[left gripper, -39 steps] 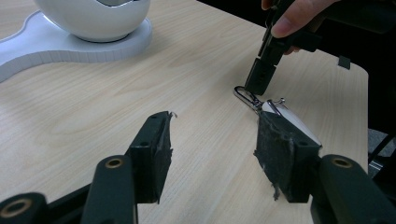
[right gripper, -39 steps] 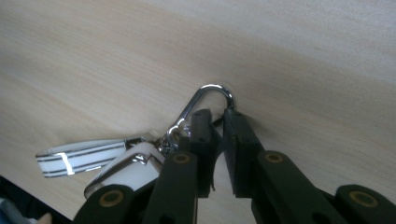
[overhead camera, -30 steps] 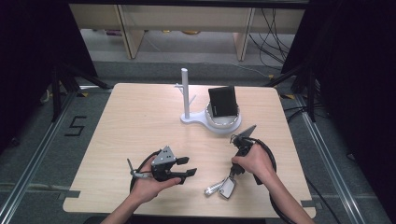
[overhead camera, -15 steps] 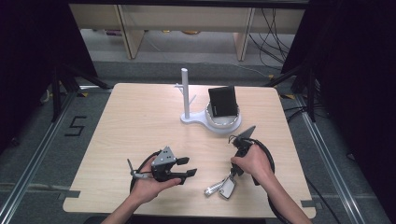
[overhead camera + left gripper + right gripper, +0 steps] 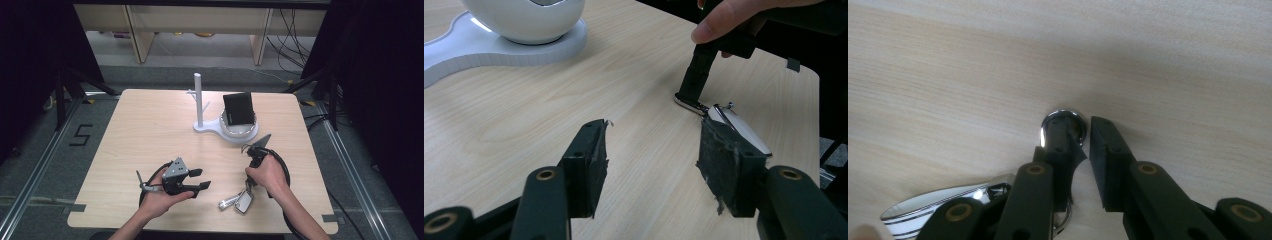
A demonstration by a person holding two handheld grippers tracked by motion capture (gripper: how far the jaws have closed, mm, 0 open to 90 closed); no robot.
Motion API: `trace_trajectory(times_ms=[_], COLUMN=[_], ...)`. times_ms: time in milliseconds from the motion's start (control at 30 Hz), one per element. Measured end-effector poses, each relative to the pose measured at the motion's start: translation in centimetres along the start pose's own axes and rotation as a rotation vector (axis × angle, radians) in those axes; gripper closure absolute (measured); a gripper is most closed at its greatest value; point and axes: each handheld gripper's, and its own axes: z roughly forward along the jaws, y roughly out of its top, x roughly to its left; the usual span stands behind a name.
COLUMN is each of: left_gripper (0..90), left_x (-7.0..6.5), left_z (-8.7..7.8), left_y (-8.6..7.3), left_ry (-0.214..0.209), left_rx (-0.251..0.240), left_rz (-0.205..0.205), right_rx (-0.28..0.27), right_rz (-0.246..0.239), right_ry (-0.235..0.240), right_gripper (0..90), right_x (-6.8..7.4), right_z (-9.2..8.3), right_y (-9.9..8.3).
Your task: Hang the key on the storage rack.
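left gripper [image 5: 200, 179] lies level above the table [image 5: 140, 135] at the near left, jaws wide apart, nothing between them. in the left gripper view its pads [image 5: 591, 165] frame bare wood.

right gripper [image 5: 246, 186] points down at the near right of the table. its jaws have just been closing and now stand narrow. in the right gripper view a chrome ring [image 5: 1063, 122] sits at the tips: the left pad [image 5: 1060, 150] stands inside the ring, the other just outside it; a thin gap shows between the pads, and whether they press the rim i cannot tell.

the ring belongs to a keychain [image 5: 237, 201] lying flat on the table by the right hand [image 5: 267, 174], with a shiny metal fob [image 5: 739, 129]. a white stand [image 5: 220, 127] is farther back, well apart.
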Motion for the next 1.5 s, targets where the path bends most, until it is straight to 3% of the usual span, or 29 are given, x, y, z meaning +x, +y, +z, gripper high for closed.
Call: trace_trajectory(times_ms=[33,67,133,233,300,333,367,400,533,733,767,800,867,933,967,1000,1100,1167,1300,1367,1433,1467,1500], left_gripper=[44.6,44.6,44.6,44.6,44.6,44.6,44.6,44.6,44.6,44.5,44.5,44.4,44.2,43.7,43.5,43.5,43.1,43.0,42.8,42.7,42.7,42.8,42.8], left_x=[0.0,0.0,0.0,0.0,-0.1,0.0,0.0,-0.1,0.0,0.1,0.1,0.1,0.2,0.1,0.1,0.1,0.0,0.0,-0.3,-0.3,-0.3,-0.3,-0.3], left_z=[0.0,0.0,0.0,0.1,0.0,0.0,0.0,0.0,0.0,-0.1,-0.1,-0.1,-0.1,-0.2,-0.2,-0.2,-0.3,-0.2,-0.1,0.1,0.2,0.3,0.5], left_y=[0.0,0.0,0.0,0.0,0.0,-0.1,-0.1,-0.1,-0.1,-0.1,-0.1,-0.1,-0.1,0.0,0.1,0.2,0.5,0.8,1.8,2.4,3.0,3.3,3.7], left_ry=[-0.002,-0.002,0.006,-0.002,-0.001,-0.002,0.001,0.008,0.009,0.015,0.016,0.017,0.006,0.018,0.013,0.011,0.015,0.000,-0.011,-0.026,-0.037,-0.041,-0.040], left_rx=[0.000,0.000,0.004,-0.004,-0.004,-0.001,-0.001,-0.001,0.004,0.004,0.004,0.002,-0.003,-0.009,-0.014,-0.021,-0.032,-0.053,-0.074,-0.089,-0.100,-0.106,-0.114], left_rz=[0.000,0.000,0.002,0.000,-0.001,0.001,0.000,-0.005,0.000,-0.003,-0.003,-0.002,0.000,0.003,0.007,0.009,0.010,0.012,0.010,0.015,0.004,0.002,-0.002], right_rx=[-0.006,-0.009,-0.050,-0.046,-0.049,-0.056,-0.063,-0.046,-0.067,-0.148,-0.184,-0.205,-0.255,-0.305,-0.373,-0.373,-0.523,-0.583,-0.642,-0.737,-0.758,-0.792,-0.795], right_rz=[0.007,-0.028,0.007,-0.057,-0.062,-0.057,-0.098,-0.091,-0.108,-0.173,-0.208,-0.203,-0.223,-0.213,-0.232,-0.232,-0.291,-0.319,-0.321,-0.383,-0.373,-0.406,-0.408], right_ry=[-0.004,-0.018,-0.033,-0.069,-0.077,-0.068,-0.069,-0.045,0.009,0.041,0.059,0.039,0.066,0.083,0.098,0.098,0.140,0.169,0.186,0.201,0.208,0.215,0.223], right_gripper=[81.0,81.5,84.1,86.5,86.9,87.1,87.2,87.2,87.4,87.5,87.5,87.5,87.5,87.5,87.5,87.5,87.6,87.6,87.6,87.6,87.6,87.6,87.5], right_x=[0.2,0.1,0.9,1.1,1.2,1.3,1.0,0.9,0.2,-0.4,-0.7,-0.7,-0.7,-0.5,-0.4,-0.4,-0.4,-0.3,0.4,0.7,1.2,1.3,1.5], right_z=[0.0,0.0,0.3,0.2,0.2,0.2,0.2,0.1,0.1,0.0,-0.2,-0.2,-0.7,-1.1,-1.7,-1.7,-2.6,-3.4,-4.9,-5.5,-6.0,-6.1,-6.3], right_y=[-0.1,-0.2,-0.5,-0.7,-0.8,-0.8,-0.7,-0.7,-0.8,-1.0,-1.1,-1.2,-1.5,-1.8,-2.2,-2.2,-2.8,-3.2,-3.9,-4.0,-4.2,-4.0,-4.1])
